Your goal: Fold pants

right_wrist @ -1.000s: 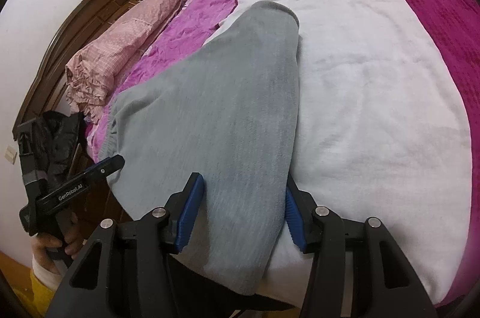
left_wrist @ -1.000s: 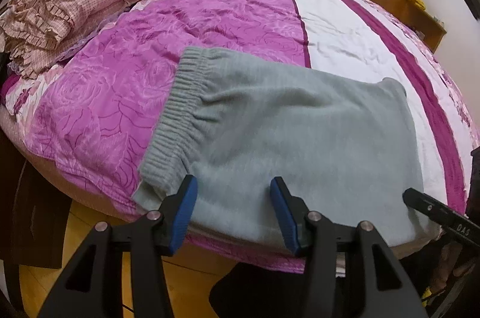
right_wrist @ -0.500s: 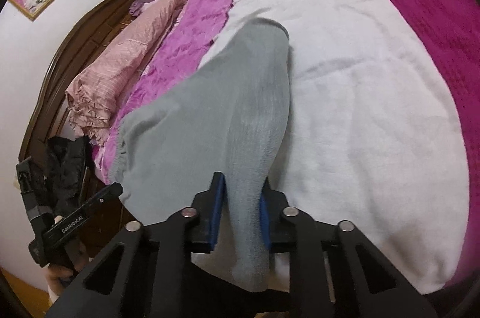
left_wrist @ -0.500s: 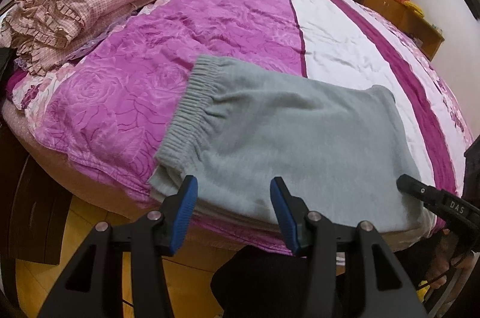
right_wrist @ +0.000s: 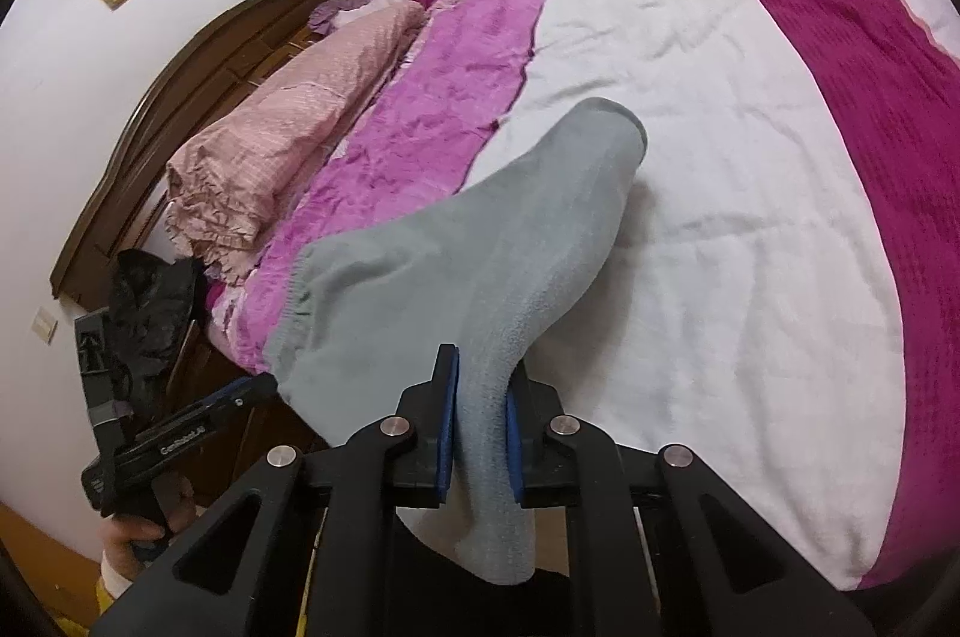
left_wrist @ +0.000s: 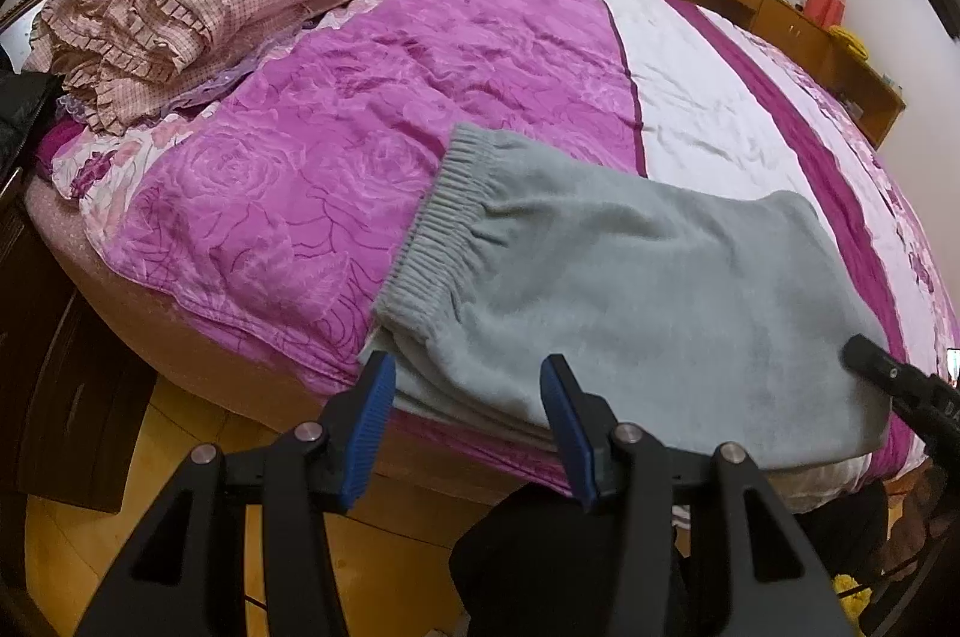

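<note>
Right gripper clamped on the pants, left one waiting.

My right gripper (right_wrist: 480,427) pinches a bunched edge of the grey pants (left_wrist: 630,301), which lie near the bed (left_wrist: 372,108) edge, so I can lift that side for a fold. My left gripper (left_wrist: 468,421) hangs with jaws apart by the waistband (left_wrist: 432,223) corner, gripping nothing, ready to grab it.

I see the grey fleece pants (left_wrist: 630,313) folded flat on the bed's near edge, ribbed waistband (left_wrist: 444,217) beyond my left fingers (left_wrist: 375,418), one edge bunched and lifted between my right fingers (right_wrist: 447,427).
</note>
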The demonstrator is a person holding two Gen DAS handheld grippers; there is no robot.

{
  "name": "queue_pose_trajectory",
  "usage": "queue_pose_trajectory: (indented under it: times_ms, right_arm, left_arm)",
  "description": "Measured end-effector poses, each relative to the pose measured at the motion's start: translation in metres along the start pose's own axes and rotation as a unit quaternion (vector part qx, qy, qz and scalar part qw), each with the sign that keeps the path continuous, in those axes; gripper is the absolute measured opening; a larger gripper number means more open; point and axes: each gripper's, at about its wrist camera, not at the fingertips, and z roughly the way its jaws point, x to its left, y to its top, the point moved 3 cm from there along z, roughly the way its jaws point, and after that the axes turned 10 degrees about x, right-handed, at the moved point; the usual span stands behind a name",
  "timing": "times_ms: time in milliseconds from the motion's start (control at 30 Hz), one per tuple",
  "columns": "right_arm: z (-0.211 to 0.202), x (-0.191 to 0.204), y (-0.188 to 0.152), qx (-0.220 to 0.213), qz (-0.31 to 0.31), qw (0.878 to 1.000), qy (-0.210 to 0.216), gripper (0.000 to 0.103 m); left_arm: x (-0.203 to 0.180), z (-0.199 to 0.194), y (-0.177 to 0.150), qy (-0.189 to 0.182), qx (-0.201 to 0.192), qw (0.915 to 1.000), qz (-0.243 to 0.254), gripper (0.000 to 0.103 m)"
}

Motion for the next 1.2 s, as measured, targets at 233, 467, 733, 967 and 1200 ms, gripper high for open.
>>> queue_pose_trajectory:
  times_ms: [233,467,733,967,1200]
  right_arm:
    - [-0.006,0.012,0.004,-0.008,-0.009,1.0,0.01,0.006]
    - [-0.012,0.026,0.01,-0.013,-0.03,0.999,0.015,0.006]
    - [-0.013,0.052,0.021,-0.016,-0.063,0.998,0.018,0.006]
    - [-0.013,0.085,0.036,-0.019,-0.106,0.994,0.034,0.006]
    - [-0.002,0.122,0.046,0.0,-0.16,0.986,0.039,0.006]
  left_arm:
    - [0.0,-0.005,0.005,0.002,-0.006,1.0,0.006,0.053]
    - [0.004,-0.008,0.007,0.004,-0.008,0.9999,0.004,0.053]
    - [0.009,-0.01,0.007,0.01,-0.011,0.9999,0.008,0.053]
    - [0.019,-0.015,0.012,0.014,-0.02,0.9997,0.005,0.053]
    - [0.03,-0.018,0.017,0.023,-0.026,0.9994,0.006,0.053]
